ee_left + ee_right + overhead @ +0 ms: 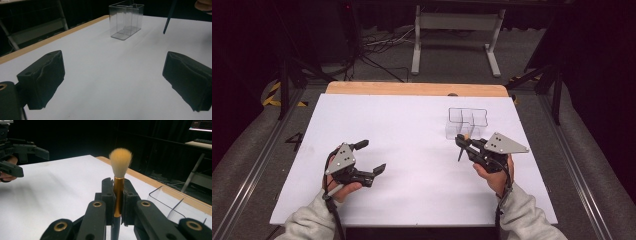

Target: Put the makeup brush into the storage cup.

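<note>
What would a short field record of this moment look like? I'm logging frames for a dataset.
surface: white table top with a wooden far edge
left gripper: open, holding nothing, over the table
right gripper: shut on makeup brush
makeup brush: upright, bristles up, gold ferrule between the fingers, dark handle below
clear divided organizer: standing on the table just beyond the right gripper; contents cannot be told
</note>
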A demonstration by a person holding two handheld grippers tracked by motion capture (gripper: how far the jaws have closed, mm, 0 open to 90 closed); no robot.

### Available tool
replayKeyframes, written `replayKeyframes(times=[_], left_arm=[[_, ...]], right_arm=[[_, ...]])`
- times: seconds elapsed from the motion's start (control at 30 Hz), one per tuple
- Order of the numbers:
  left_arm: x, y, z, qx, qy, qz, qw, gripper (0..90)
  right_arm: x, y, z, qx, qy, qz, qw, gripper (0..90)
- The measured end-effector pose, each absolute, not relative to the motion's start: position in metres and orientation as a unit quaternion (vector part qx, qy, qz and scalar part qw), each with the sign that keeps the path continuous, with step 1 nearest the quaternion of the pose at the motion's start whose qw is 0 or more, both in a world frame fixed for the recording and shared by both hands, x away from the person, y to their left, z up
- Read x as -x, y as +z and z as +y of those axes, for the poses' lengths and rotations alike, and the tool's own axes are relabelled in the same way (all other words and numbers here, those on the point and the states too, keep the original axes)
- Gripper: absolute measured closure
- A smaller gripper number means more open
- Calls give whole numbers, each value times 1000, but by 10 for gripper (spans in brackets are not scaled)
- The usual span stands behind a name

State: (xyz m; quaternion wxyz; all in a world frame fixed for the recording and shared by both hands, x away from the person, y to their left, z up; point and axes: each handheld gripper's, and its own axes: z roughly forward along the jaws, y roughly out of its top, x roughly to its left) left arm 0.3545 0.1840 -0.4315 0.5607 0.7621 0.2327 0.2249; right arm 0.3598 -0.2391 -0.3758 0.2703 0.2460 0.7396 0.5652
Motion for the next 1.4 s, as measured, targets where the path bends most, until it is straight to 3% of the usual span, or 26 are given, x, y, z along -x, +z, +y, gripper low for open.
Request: replayKeyframes(times=[0.83, 1.4], left_arm=[[-335, -442, 239, -746, 255, 282, 547, 49], [-332, -447, 246, -747, 258, 292, 538, 47]], right_arm=[[-365, -364, -254, -258, 567, 726, 292, 840], [-375, -341, -266, -269, 571, 711, 311, 841]])
